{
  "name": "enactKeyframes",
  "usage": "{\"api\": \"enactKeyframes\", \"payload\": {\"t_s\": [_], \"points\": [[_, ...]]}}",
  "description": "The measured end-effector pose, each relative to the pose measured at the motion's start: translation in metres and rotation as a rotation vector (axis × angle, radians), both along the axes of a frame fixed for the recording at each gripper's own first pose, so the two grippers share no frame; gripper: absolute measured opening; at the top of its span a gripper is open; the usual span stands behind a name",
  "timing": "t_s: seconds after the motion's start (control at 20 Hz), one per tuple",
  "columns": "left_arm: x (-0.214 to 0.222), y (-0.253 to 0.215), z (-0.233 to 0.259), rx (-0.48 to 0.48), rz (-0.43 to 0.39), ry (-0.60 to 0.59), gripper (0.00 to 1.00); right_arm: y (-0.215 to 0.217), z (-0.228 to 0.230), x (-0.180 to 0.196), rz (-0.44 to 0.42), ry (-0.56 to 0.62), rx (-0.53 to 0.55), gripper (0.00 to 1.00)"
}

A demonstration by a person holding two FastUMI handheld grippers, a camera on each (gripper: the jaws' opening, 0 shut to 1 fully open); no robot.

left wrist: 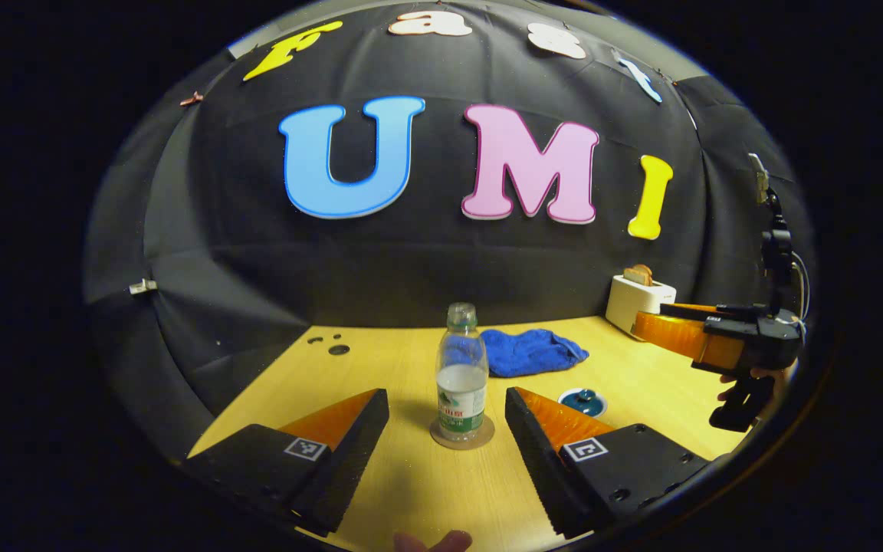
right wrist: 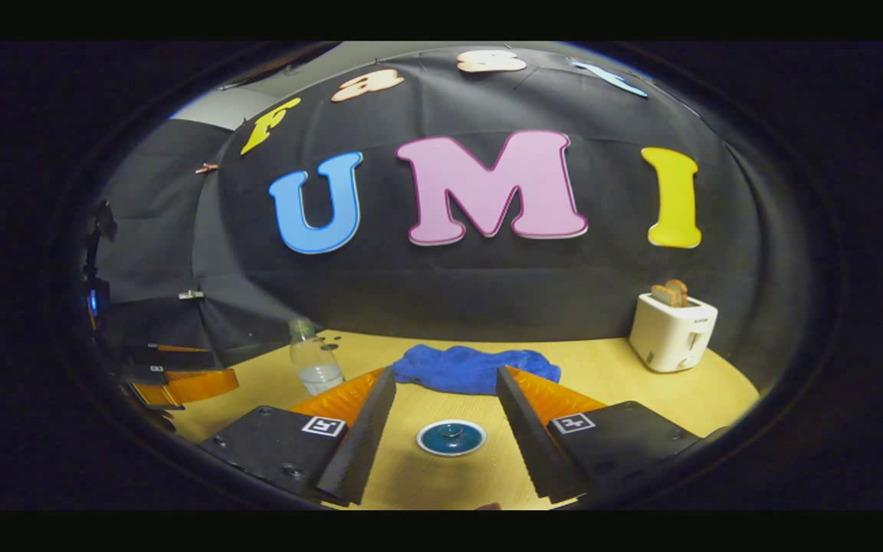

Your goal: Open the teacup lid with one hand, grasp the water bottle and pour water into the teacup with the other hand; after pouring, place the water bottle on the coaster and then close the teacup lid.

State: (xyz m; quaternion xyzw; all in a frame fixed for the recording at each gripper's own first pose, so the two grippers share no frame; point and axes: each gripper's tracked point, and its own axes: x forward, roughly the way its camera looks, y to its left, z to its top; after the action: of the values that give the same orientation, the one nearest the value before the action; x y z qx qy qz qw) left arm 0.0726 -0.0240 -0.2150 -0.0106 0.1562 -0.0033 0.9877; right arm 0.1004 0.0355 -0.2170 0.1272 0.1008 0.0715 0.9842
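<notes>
Standing upright on a round coaster (left wrist: 462,437) at lower centre of the left gripper view: a clear water bottle (left wrist: 461,373), partly full, no cap visible on its neck. Framed between the spread fingers of the left gripper (left wrist: 447,405), which sit well apart on either side and touch nothing. Lying behind the bottle on the yellow wooden table (left wrist: 641,383), a crumpled blue cloth (left wrist: 531,351); further right, a white toaster (left wrist: 638,301) with bread in its slot. Sitting low at centre right of that view, just past the right-hand finger, a blue teacup lid (left wrist: 582,399) in place on its white-rimmed cup (cup body mostly hidden from this angle).

Centred at the bottom of the right gripper view, that same lid, ringed in white, between the parted fingers of the right gripper (right wrist: 445,418), also touching nothing. Seen at far right of the left gripper view too, held by a hand (left wrist: 752,381)
</notes>
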Motion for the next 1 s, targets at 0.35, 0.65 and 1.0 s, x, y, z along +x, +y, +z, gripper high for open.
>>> {"api": "enactKeyframes", "payload": {"t_s": [0.35, 0.65, 1.0], "points": [[-0.027, -0.005, 0.100, 0.011, 0.002, -0.063, 0.96, -0.029, 0.139, -0.040, -0.055, -0.097, -0.057, 0.92], [-0.048, 0.010, 0.143, 0.009, 0.020, -0.119, 0.96, -0.032, 0.184, -0.080, -0.077, -0.131, -0.075, 0.91], [-0.067, 0.025, 0.158, 0.024, 0.025, -0.156, 0.96, -0.033, 0.179, -0.106, -0.106, -0.091, -0.072, 0.92]]}}
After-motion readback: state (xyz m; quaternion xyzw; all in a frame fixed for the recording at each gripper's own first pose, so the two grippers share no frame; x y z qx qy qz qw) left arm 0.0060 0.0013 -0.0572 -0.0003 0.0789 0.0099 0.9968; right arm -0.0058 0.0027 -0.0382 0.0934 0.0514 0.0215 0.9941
